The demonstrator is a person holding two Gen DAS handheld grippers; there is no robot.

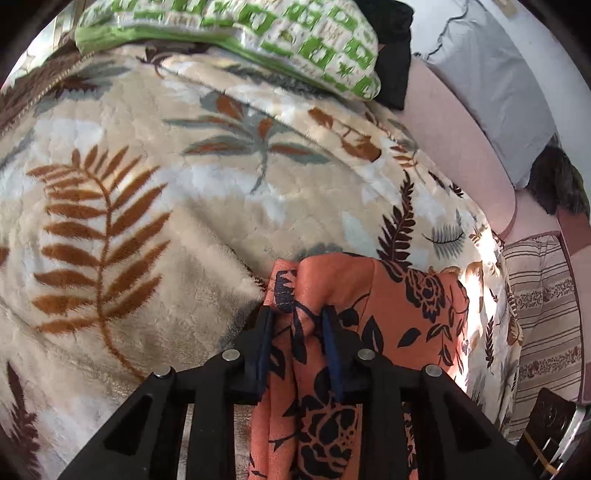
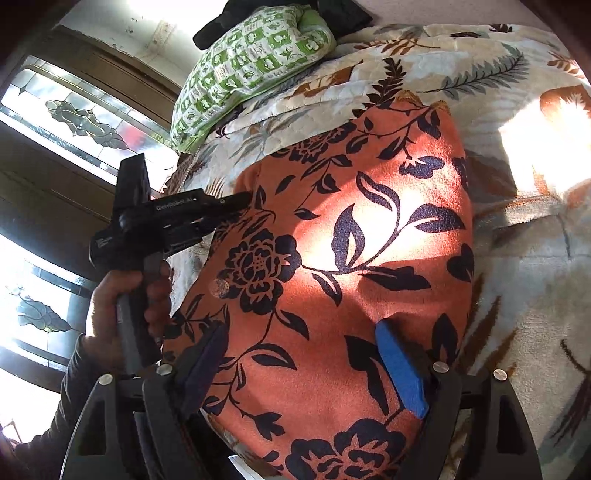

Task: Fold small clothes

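Observation:
An orange garment with a dark floral print (image 2: 332,240) lies spread on a leaf-patterned blanket (image 1: 166,184). In the left wrist view my left gripper (image 1: 297,317) is shut on a bunched edge of the garment (image 1: 399,314). The left gripper also shows in the right wrist view (image 2: 243,199), at the garment's left edge, held in a hand. My right gripper (image 2: 303,336) is open, its blue pads (image 2: 400,365) straddling the near part of the garment, over the cloth.
A green and white patterned pillow (image 1: 258,29) lies at the blanket's far end, with dark cloth (image 1: 397,55) behind it. A pink bed edge (image 1: 461,140) and a grey pillow (image 1: 491,81) lie to the right. Leaded glass windows (image 2: 74,118) are on the left.

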